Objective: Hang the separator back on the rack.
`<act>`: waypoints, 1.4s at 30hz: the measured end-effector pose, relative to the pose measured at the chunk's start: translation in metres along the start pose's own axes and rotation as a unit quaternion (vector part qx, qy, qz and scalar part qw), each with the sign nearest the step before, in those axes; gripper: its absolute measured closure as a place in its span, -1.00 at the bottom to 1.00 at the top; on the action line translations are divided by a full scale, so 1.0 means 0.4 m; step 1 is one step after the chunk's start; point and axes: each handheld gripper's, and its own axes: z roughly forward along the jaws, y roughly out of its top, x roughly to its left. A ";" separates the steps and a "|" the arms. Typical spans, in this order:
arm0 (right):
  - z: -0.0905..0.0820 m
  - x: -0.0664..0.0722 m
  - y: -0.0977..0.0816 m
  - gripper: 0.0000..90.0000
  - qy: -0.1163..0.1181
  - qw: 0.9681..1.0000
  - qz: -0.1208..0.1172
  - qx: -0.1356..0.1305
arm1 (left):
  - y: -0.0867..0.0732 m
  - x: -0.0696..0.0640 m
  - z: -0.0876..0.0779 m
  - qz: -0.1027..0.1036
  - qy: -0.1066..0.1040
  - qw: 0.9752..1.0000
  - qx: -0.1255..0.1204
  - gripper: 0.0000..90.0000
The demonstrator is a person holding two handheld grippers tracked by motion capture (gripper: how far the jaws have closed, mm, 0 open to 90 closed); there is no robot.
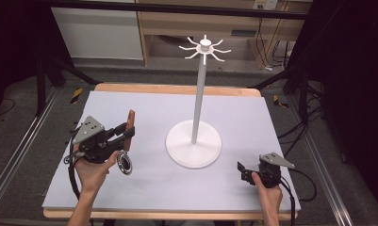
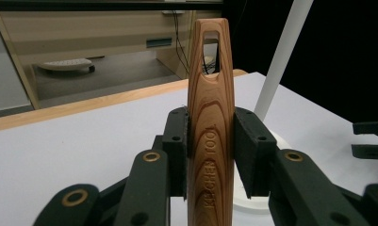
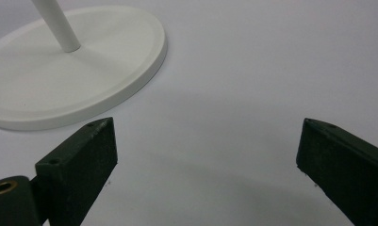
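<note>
From the high view I have the left gripper [image 1: 123, 133] at the left side of the bench [image 1: 252, 113], held in the person's left hand [image 1: 93, 170]. Its fingers [image 2: 176, 141] are pinching the wooden handle [image 2: 210, 136] of a kitchen tool — in the left gripper view the two black pads press on both flat sides of the handle, which stands upright between them. The wood shows a strong grain, the words "KITCHEN TOOL" run along it, and there is a long hanging slot near its top end. In the high view the handle pokes out beyond the gripper toward the far side of the bench, and a round metal head [image 1: 124, 163] with a dark middle shows below the gripper, close to the hand; I cannot tell whether it touches the bench.

The white stand [image 1: 194, 143] sits near the middle of the bench: a round flat base, a thin upright pole, and a ring of small hooks at the top. It is apart from the tool.

The right gripper [image 1: 242, 170] rests low at the right front of the bench in the right hand [image 1: 267, 190]. Its fingers [image 3: 78, 165] are spread wide with bare bench between them — the stand's base lies just ahead to one side.
</note>
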 end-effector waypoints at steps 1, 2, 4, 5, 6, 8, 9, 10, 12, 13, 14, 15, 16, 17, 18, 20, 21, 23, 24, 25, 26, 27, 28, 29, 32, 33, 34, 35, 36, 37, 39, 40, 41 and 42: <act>0.000 0.000 0.000 -0.86 0.000 1.000 0.000 0.000 | 0.000 0.000 0.000 0.000 0.000 1.000 0.000 0.50; 0.000 0.000 0.000 -0.86 0.000 1.000 0.000 0.001 | 0.011 -0.001 -0.003 0.003 0.001 1.000 -0.002 0.50; 0.001 0.000 0.000 -0.86 0.000 1.000 0.001 0.002 | 0.023 -0.002 -0.004 0.005 0.000 1.000 -0.006 0.50; 0.001 0.000 0.000 -0.86 0.000 1.000 0.001 0.002 | 0.023 -0.002 -0.004 0.005 0.000 1.000 -0.006 0.50; 0.001 0.000 0.000 -0.86 -0.001 1.000 0.001 0.002 | 0.034 -0.005 -0.005 0.008 0.000 1.000 -0.011 0.50; 0.001 -0.001 0.000 -0.86 -0.002 1.000 0.000 0.001 | 0.044 -0.007 -0.005 0.010 -0.001 1.000 -0.014 0.50; 0.001 0.000 0.000 -0.86 -0.002 1.000 0.002 0.003 | 0.056 -0.011 -0.003 0.012 -0.004 1.000 -0.017 0.50; 0.000 0.000 0.000 -0.86 -0.002 1.000 0.000 0.004 | 0.061 -0.013 -0.002 0.013 -0.005 1.000 -0.018 0.50; 0.000 0.000 0.000 -0.86 -0.002 1.000 -0.001 0.004 | 0.070 -0.017 -0.001 0.016 -0.007 1.000 -0.019 0.50; 0.000 0.000 0.000 -0.86 -0.002 1.000 0.000 0.004 | 0.076 -0.020 0.000 0.017 -0.008 1.000 -0.023 0.50; 0.000 0.000 0.000 -0.86 -0.003 1.000 0.000 0.004 | 0.088 -0.027 0.002 0.019 -0.012 0.999 -0.025 0.50; 0.000 0.000 0.000 -0.86 -0.003 1.000 0.000 0.004 | 0.088 -0.027 0.002 0.019 -0.012 0.999 -0.025 0.50; 0.000 0.000 0.000 -0.86 -0.004 1.000 0.001 0.004 | 0.097 -0.031 0.003 0.022 -0.012 0.999 -0.029 0.50; 0.000 0.000 0.000 -0.86 -0.004 1.000 0.001 0.004 | 0.109 -0.037 0.004 0.024 -0.015 0.999 -0.031 0.50; 0.000 0.000 0.000 -0.86 -0.004 1.000 0.003 0.004 | 0.117 -0.042 0.005 0.024 -0.017 0.999 -0.037 0.50; 0.002 0.000 0.000 -0.86 -0.005 1.000 0.000 0.005 | 0.130 -0.049 0.007 0.027 -0.018 0.999 -0.041 0.50; 0.002 0.000 0.000 -0.86 -0.005 1.000 0.000 0.004 | 0.136 -0.053 0.008 0.027 -0.019 0.998 -0.044 0.50; 0.002 0.000 0.000 -0.86 -0.005 1.000 0.000 0.004 | 0.142 -0.056 0.008 0.029 -0.021 0.998 -0.043 0.50; 0.000 0.000 0.000 -0.86 -0.004 1.000 0.001 0.004 | 0.153 -0.063 0.011 0.032 -0.022 0.998 -0.047 0.50; 0.000 0.000 0.000 -0.86 -0.004 1.000 0.001 0.004 | 0.158 -0.066 0.012 0.032 -0.023 0.998 -0.048 0.50; 0.000 0.000 0.000 -0.86 -0.004 1.000 0.002 0.005 | 0.162 -0.070 0.013 0.034 -0.024 0.998 -0.050 0.50; 0.001 0.000 0.000 -0.86 -0.004 1.000 -0.001 0.004 | 0.166 -0.072 0.014 0.037 -0.025 0.998 -0.050 0.50; 0.001 0.000 -0.001 -0.86 -0.004 1.000 -0.001 0.005 | 0.166 -0.072 0.014 0.037 -0.025 0.998 -0.050 0.50; 0.001 0.000 -0.001 -0.86 -0.004 1.000 -0.001 0.005 | 0.170 -0.075 0.015 0.037 -0.026 0.998 -0.049 0.50; 0.003 0.002 -0.002 -0.86 -0.005 1.000 -0.001 0.005 | 0.185 -0.083 0.015 0.040 -0.030 0.997 -0.052 0.50; 0.003 0.002 -0.002 -0.86 -0.005 1.000 -0.001 0.005 | 0.188 -0.086 0.015 0.041 -0.030 0.997 -0.054 0.50; 0.003 0.002 -0.002 -0.86 -0.005 1.000 -0.001 0.005 | 0.188 -0.086 0.015 0.041 -0.030 0.997 -0.054 0.50; 0.002 0.002 -0.001 -0.86 -0.004 1.000 0.000 0.005 | 0.194 -0.092 0.016 0.043 -0.030 0.997 -0.056 0.50; 0.002 0.002 -0.001 -0.86 -0.004 1.000 0.000 0.005 | 0.194 -0.092 0.016 0.043 -0.030 0.997 -0.056 0.50; 0.002 0.002 -0.001 -0.86 -0.004 1.000 -0.001 0.004 | 0.200 -0.094 0.016 0.048 -0.028 0.997 -0.055 0.50; 0.002 0.003 -0.001 -0.86 -0.004 1.000 0.000 0.004 | 0.205 -0.096 0.017 0.047 -0.029 0.997 -0.056 0.50; 0.002 0.002 -0.001 -0.86 -0.002 1.000 0.000 0.004 | 0.213 -0.101 0.018 0.044 -0.032 0.997 -0.058 0.50; 0.002 0.002 -0.001 -0.86 -0.002 1.000 0.000 0.004 | 0.217 -0.103 0.019 0.045 -0.034 0.997 -0.059 0.50; 0.002 0.002 -0.001 -0.86 -0.002 1.000 0.000 0.004 | 0.217 -0.103 0.019 0.045 -0.034 0.997 -0.059 0.50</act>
